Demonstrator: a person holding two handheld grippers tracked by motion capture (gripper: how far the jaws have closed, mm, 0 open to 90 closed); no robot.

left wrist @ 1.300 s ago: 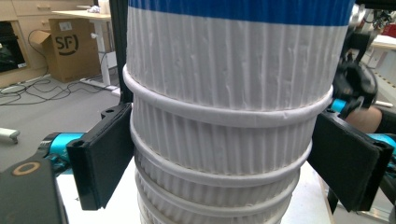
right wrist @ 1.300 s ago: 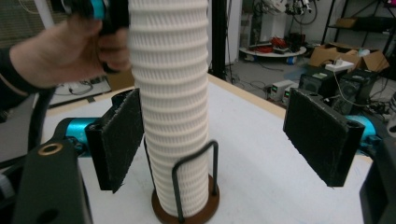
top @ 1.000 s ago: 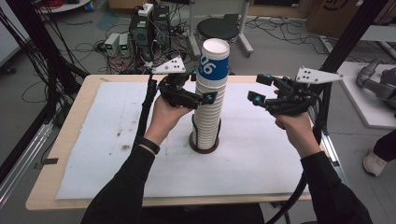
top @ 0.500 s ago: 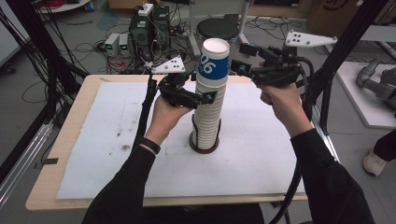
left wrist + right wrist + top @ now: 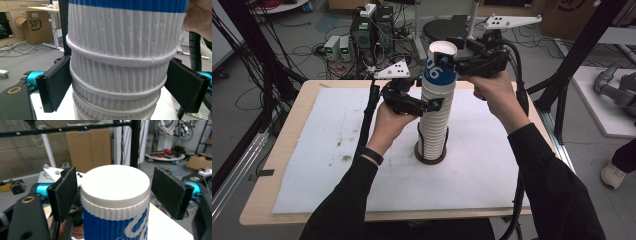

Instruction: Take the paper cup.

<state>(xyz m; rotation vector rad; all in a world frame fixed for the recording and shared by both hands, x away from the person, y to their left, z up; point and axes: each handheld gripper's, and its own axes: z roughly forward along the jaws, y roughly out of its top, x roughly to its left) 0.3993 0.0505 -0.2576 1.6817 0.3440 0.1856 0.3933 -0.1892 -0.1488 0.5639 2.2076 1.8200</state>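
High view shows a tall stack of paper cups (image 5: 435, 125) standing upright on the white mat (image 5: 337, 150) of the table (image 5: 272, 165), its foot inside a dark ring base (image 5: 430, 159). The top cup (image 5: 439, 70), white with a blue band, sits on the stack.

What has changed: a second ago the right gripper (image 5: 462, 56) was lower and to the right of the stack, well apart from it. Now it is raised and has come in beside the rim of the top cup. Its jaws have just been closing. In the right gripper view the top cup (image 5: 115, 202) is between the two black pads, the left pad (image 5: 65, 192) very near the wall and the right pad (image 5: 170, 192) with a visible gap, so the jaws are apart and not pressing yet.

The left gripper (image 5: 432, 106) has not moved from its place. It is at the middle of the stack, and in the left gripper view the ribbed cups (image 5: 120, 75) are between its pads; the left pad (image 5: 56, 85) touches the wall and the right pad (image 5: 185, 85) lies against the rim on the other side, so it is clamped on the stack.

I judge that the work is to take the top cup off while the left gripper keeps the other cups down. The reaching is done; the right jaws must close more on the top cup before any lift, and gently, because a paper wall may bend
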